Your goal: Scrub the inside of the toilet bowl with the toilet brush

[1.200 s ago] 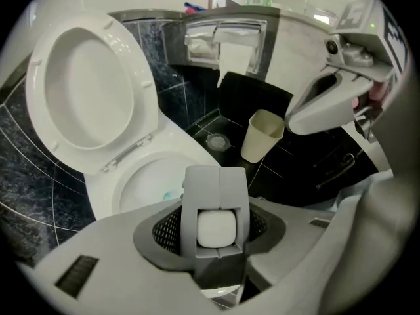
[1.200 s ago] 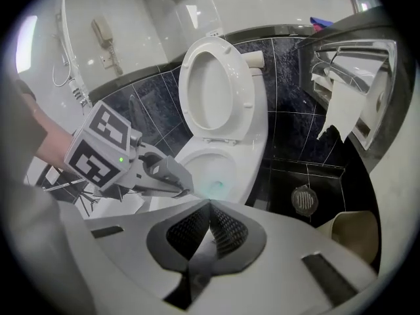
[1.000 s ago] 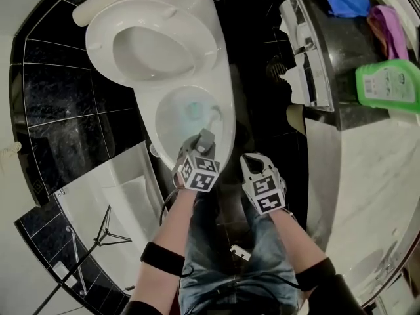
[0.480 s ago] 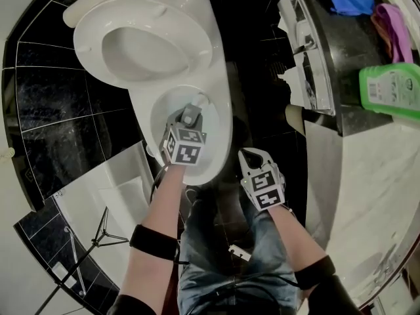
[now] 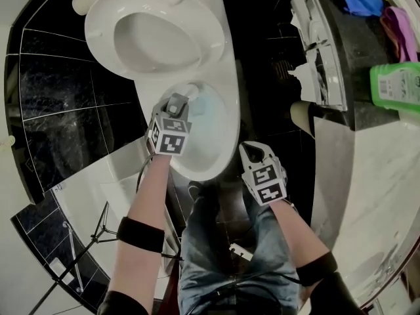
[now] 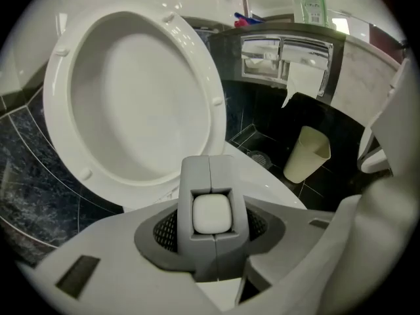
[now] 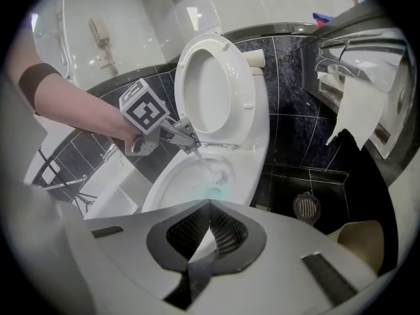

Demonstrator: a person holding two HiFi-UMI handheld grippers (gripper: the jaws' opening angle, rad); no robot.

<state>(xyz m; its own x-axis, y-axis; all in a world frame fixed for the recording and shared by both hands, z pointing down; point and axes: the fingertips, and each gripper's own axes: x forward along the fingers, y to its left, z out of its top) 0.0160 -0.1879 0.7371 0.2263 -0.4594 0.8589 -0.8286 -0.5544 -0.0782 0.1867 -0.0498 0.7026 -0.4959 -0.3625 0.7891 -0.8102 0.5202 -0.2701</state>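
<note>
1. The left hand-held gripper (image 5: 178,101) had swept across the bowl (image 5: 200,168), from the near rim to the far side just below the raised seat (image 5: 157,41); its jaws had stayed part-closed, clamped on the brush (image 7: 210,166) handle.
2. The brush ran ahead of and below that gripper; its head sat low in the bowl by the blue-tinted water (image 5: 209,105), as the right gripper view showed; I judged this a scrubbing stroke across the inner wall, so the task was under way but not clearly finished.
3. The right hand-held gripper (image 5: 254,155) had hardly shifted; it hung just outside the near rim, over the person's thigh, well apart from the brush; its jaws were together with nothing between them.
4. The bowl's surface was white, glazed and wet; it probably let the bristles slide easily, so pressure rather than grip would matter.
5. Black tiles (image 5: 59,90) lay on both sides of the toilet; to the right of the left gripper stood a bin (image 6: 306,155), with a paper holder (image 6: 282,58) above it; further right a desk (image 5: 374,169) carried a green bottle (image 5: 397,87).
</note>
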